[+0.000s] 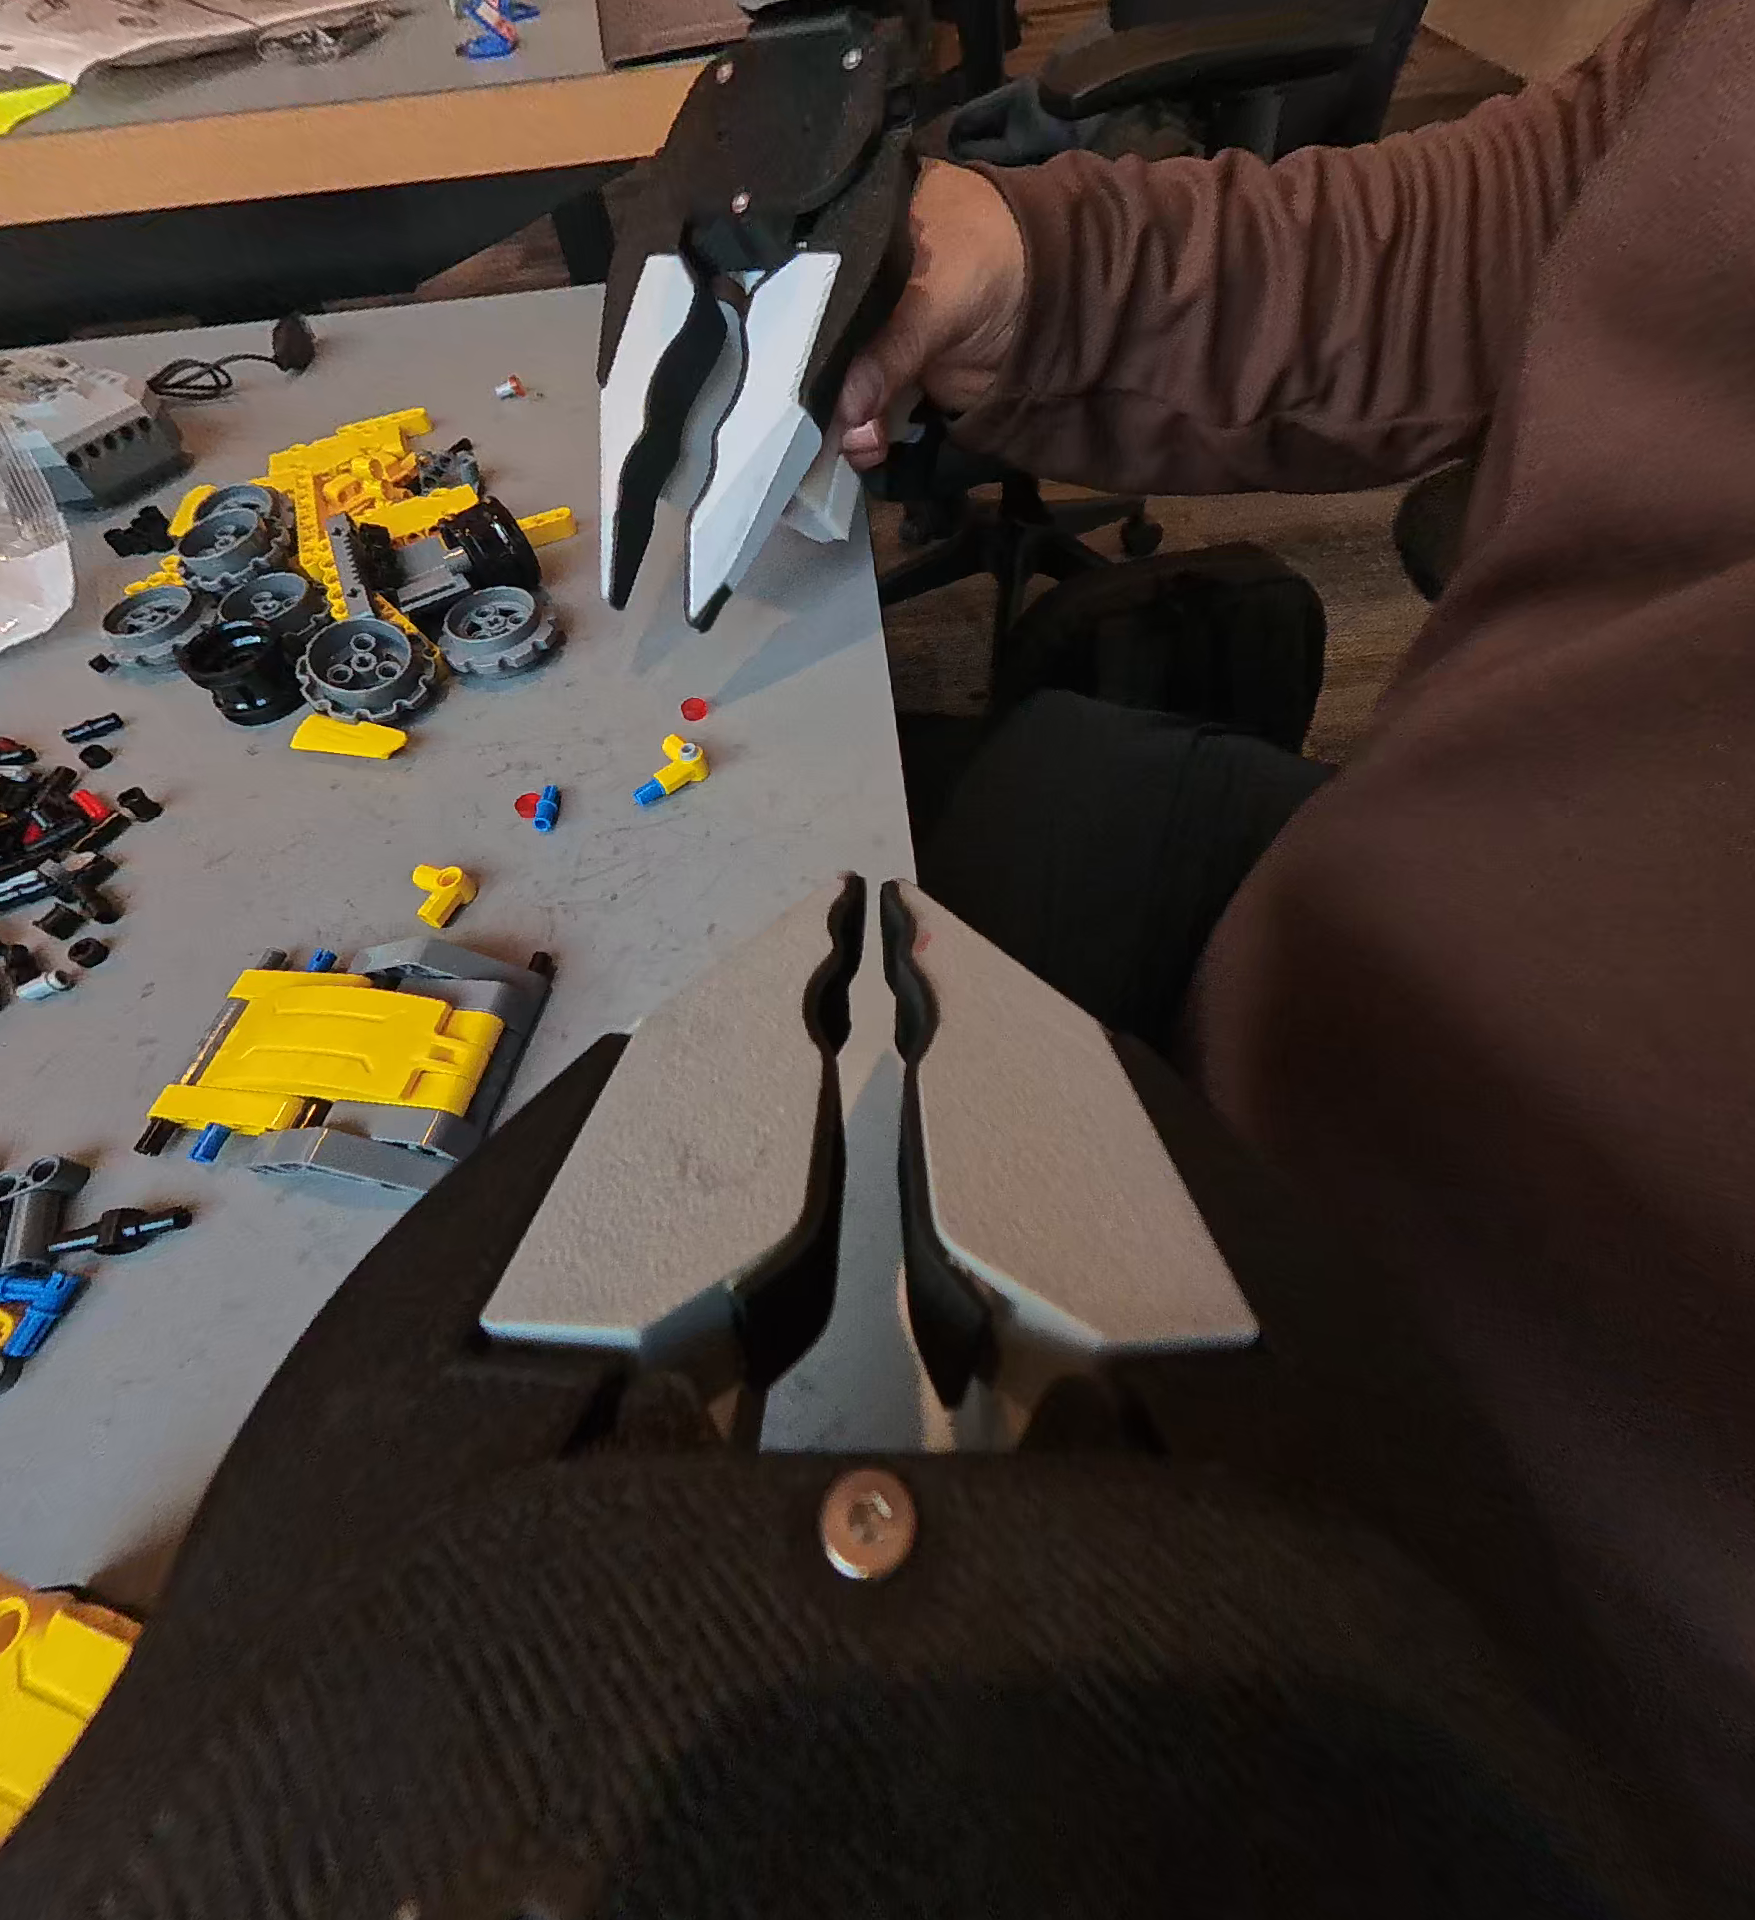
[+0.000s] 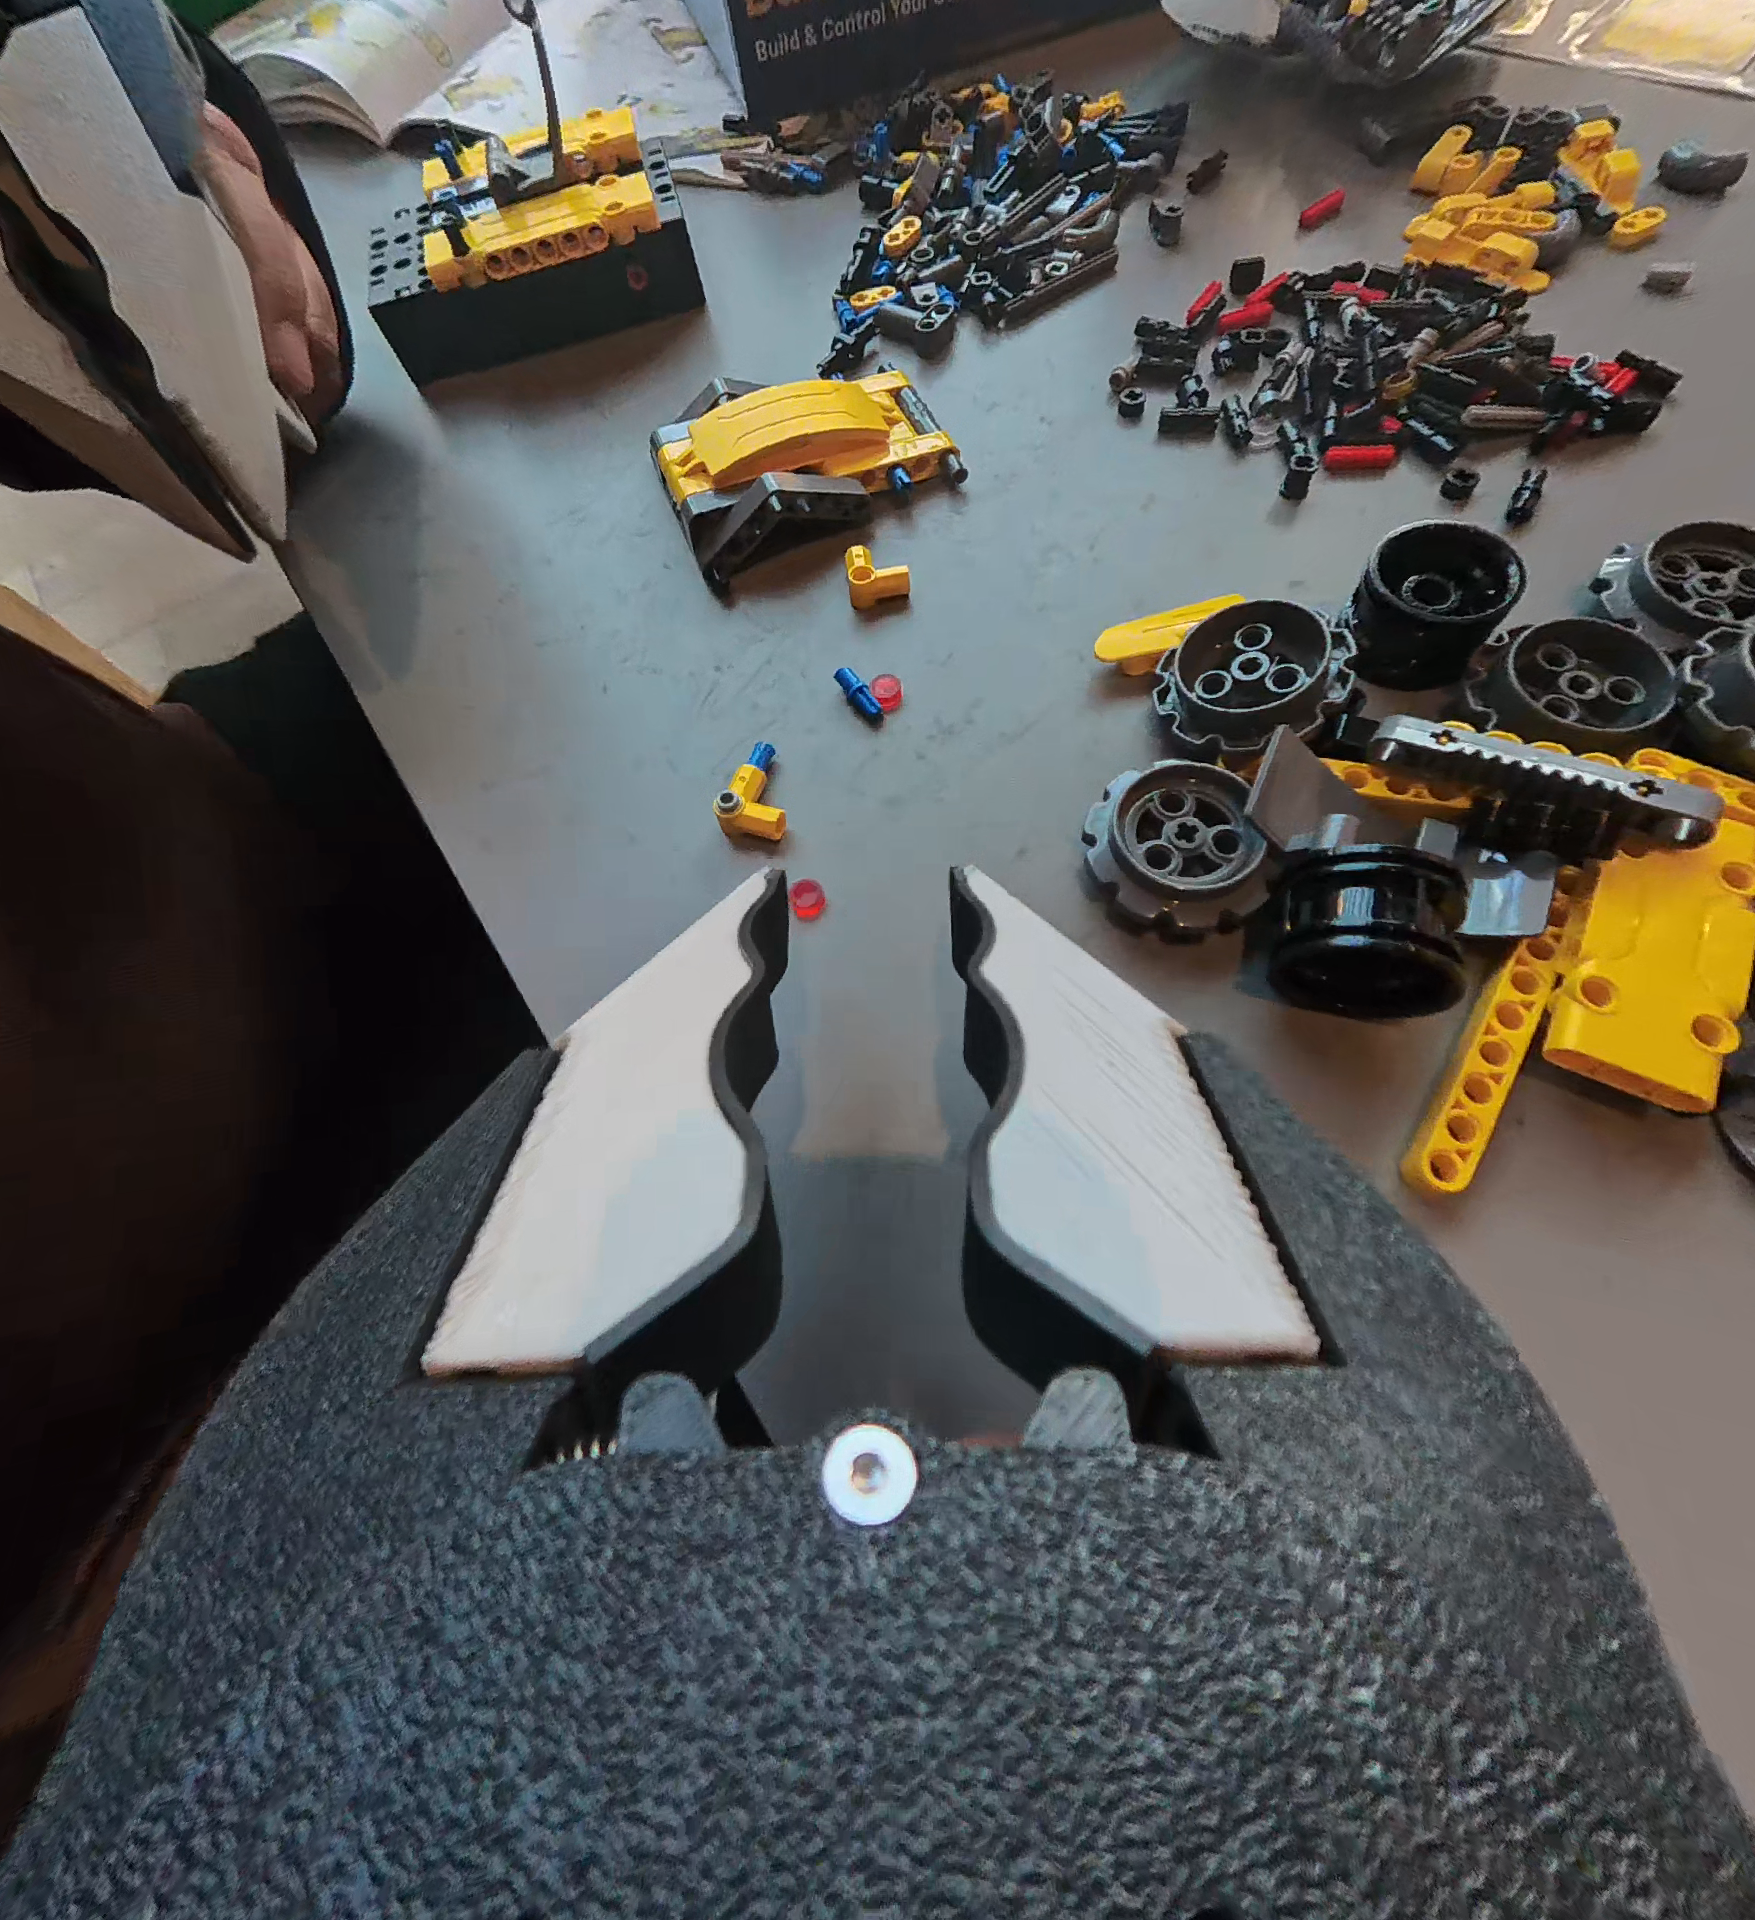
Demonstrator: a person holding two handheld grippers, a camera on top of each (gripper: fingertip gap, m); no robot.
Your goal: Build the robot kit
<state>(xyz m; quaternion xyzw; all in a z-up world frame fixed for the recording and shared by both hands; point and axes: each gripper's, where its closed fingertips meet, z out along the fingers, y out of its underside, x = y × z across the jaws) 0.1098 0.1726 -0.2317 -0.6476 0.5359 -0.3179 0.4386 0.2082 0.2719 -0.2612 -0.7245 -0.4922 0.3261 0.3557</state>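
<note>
Bricks all over the counter (image 2: pixel 561 727), so here's how it looks to us, left to right in the right wrist view.

Far left, the left tongs (image 1: pixel 871 899) are clenched down to a sliver with nothing between them, hanging right at the counter's near edge. That edge runs diagonally up the left side, with a lap and chair beyond it, so there's no room to swing that way.

Next come a black box with yellow beams (image 2: pixel 540 281) and a yellow-and-grey built chunk (image 2: pixel 800 447). Those are the only put-together bits we can spot.

In the middle lane sit a yellow elbow (image 2: pixel 875 577), a blue pin (image 2: pixel 857 694), and a second elbow with a pin in it (image 2: pixel 748 805). A little red stud (image 2: pixel 807 898) lies just beside the left fingertip of the right tongs (image 2: pixel 868 883). Those are spread apart and empty, hovering low over bare counter.

On the right, the wheels (image 2: pixel 1257 675), the yellow beams (image 2: pixel 1475 1049) and the heaps of small parts (image 2: pixel 1372 364) are all loose. It's crowded there, so the open room is that middle strip.
</note>
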